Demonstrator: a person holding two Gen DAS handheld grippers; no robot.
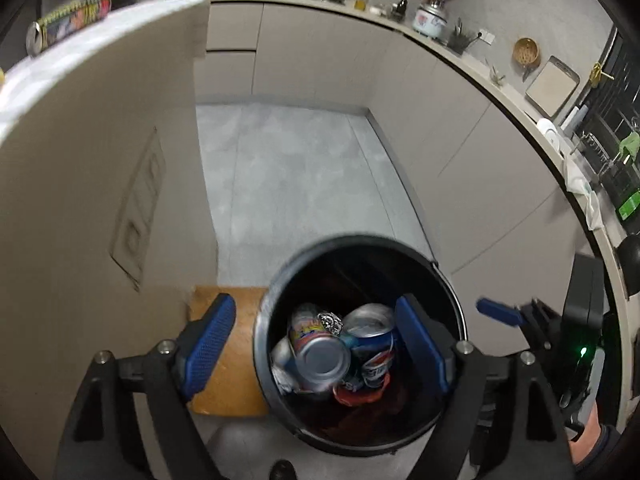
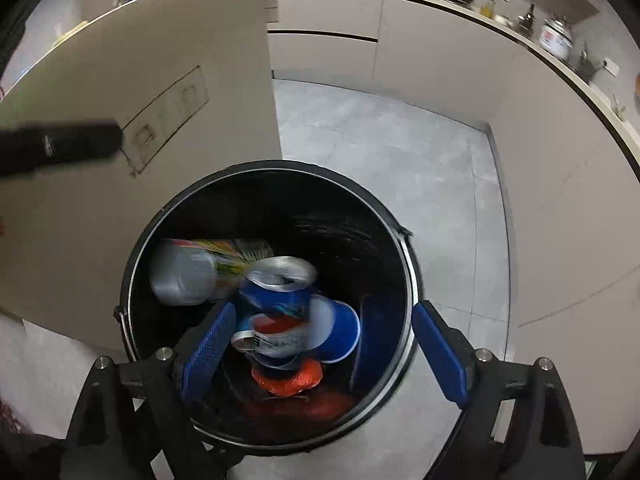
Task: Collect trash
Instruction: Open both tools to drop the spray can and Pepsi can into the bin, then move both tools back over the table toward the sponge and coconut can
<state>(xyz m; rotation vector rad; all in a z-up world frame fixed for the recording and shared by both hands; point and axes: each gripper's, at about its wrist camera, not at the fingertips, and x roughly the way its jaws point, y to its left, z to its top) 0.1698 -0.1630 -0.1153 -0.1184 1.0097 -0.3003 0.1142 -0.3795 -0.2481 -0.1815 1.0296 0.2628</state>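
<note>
Left wrist view: left gripper [image 1: 320, 344] is hanging wide open, holding nothing, over the black bin [image 1: 280, 280] at lower centre, cans [image 1: 324, 360] lying inside; right gripper [image 2: 324, 356] likewise gaping empty.

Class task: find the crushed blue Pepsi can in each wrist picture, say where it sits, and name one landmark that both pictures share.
Left wrist: crushed blue Pepsi can lies low, right of centre, beside the silver can.
Right wrist: Pepsi can is near the centre, seemingly mid-fall, above the orange wrapper.
Shared landmark: the black bin's rim.
</note>
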